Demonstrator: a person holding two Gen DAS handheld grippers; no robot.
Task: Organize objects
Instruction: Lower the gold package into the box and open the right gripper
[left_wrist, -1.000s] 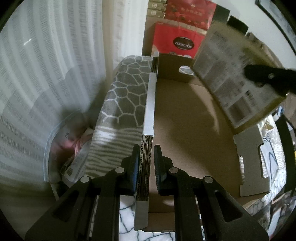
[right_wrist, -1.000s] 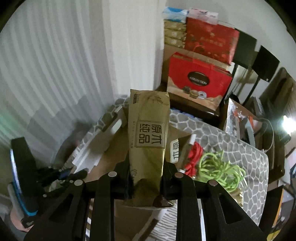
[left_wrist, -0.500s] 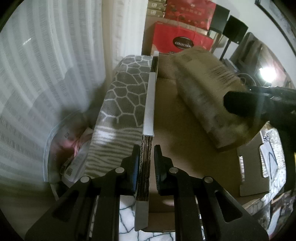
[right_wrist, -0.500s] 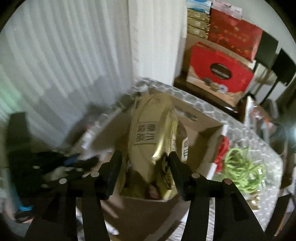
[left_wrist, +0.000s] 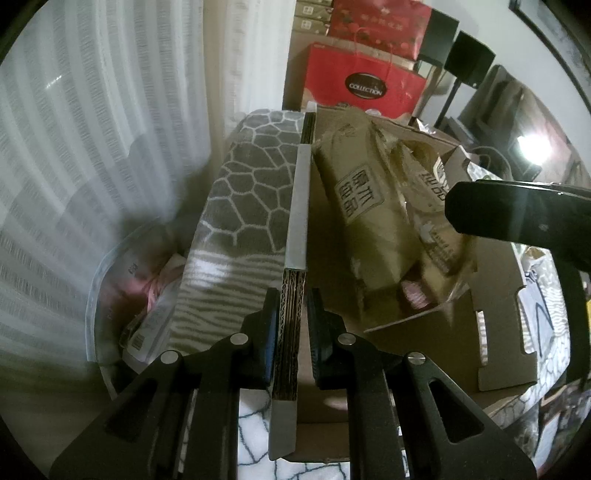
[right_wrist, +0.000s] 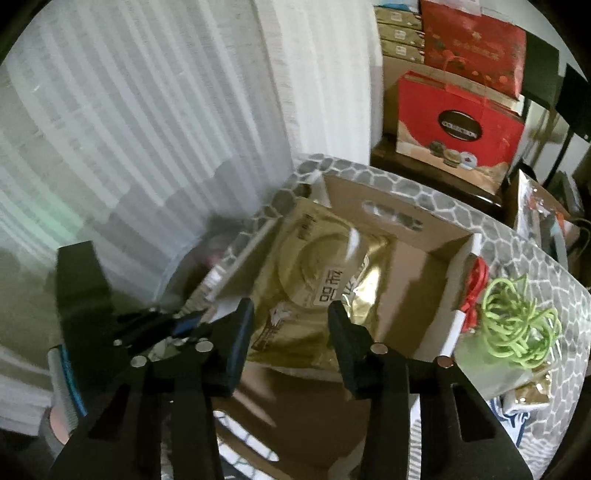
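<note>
An open cardboard box (right_wrist: 417, 236) sits on a table under a grey patterned cloth (left_wrist: 240, 192). My left gripper (left_wrist: 290, 301) is shut on the box's left wall (left_wrist: 297, 221), one pad on each side of the corrugated edge. A gold foil packet (right_wrist: 325, 266) with a printed label lies tilted inside the box (left_wrist: 491, 295), where it also shows as the packet (left_wrist: 369, 221). My right gripper (right_wrist: 291, 314) hovers just above the packet's near end. Its jaws are closing and its pads are clear of the foil. Its black body (left_wrist: 517, 214) shows at the right of the left wrist view.
A green cord bundle (right_wrist: 517, 325) and a red item (right_wrist: 476, 284) lie right of the box. A red gift bag (right_wrist: 458, 129) and stacked boxes stand behind the table. White curtains (right_wrist: 147, 129) hang left. A clear bin (left_wrist: 122, 295) of packets sits below the table's left edge.
The right gripper tipped downward, lowered the gold packet into the box and let go of it. The left gripper kept its hold on the box wall.
</note>
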